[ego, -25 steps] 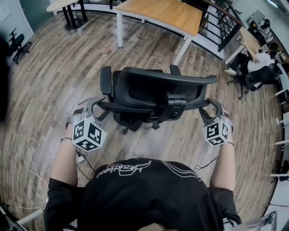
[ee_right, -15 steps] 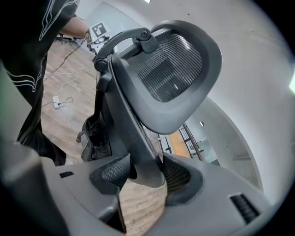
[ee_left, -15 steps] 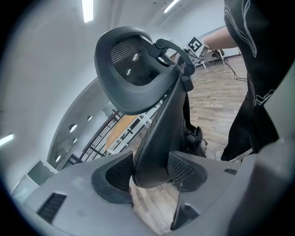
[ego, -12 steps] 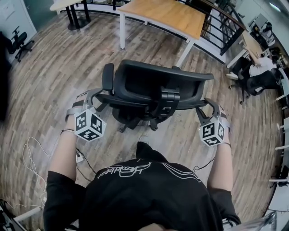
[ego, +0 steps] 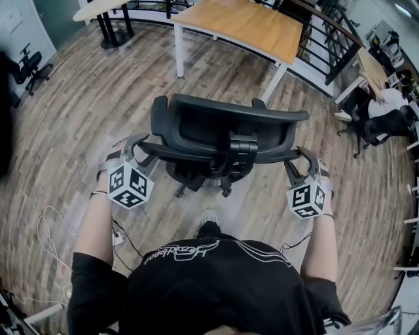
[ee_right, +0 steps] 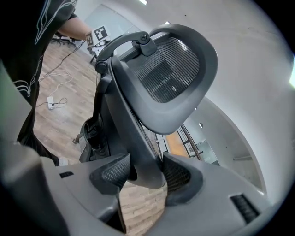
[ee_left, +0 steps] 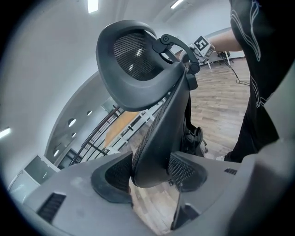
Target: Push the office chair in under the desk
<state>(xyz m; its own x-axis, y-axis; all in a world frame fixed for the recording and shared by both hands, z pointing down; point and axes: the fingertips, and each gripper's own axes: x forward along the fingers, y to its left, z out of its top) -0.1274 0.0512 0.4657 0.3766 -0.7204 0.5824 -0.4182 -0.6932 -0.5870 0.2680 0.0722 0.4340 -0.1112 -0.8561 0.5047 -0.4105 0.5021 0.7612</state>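
A black office chair [ego: 222, 131] stands on the wood floor, its back towards me and its seat facing the wooden desk [ego: 249, 23] ahead. My left gripper [ego: 139, 149] is shut on the left edge of the backrest [ee_left: 161, 133], which sits pressed between the pads [ee_left: 113, 173]. On the right edge of the backrest [ee_right: 133, 138] my right gripper [ego: 296, 162] is shut the same way. The mesh headrest [ee_left: 133, 64] rises above the jaws in both gripper views. A gap of bare floor lies between chair and desk.
The desk has white legs [ego: 178, 52]. A dark railing [ego: 327, 46] runs behind it. Another black chair [ego: 29, 65] stands far left, a small table [ego: 98, 8] top left. A seated person [ego: 386, 105] is at the right. Cables [ego: 49, 235] lie on the floor at my left.
The chair and both grippers have moved forward together, and the desk now lies nearer to the chair. Both grips on the backrest are unchanged.
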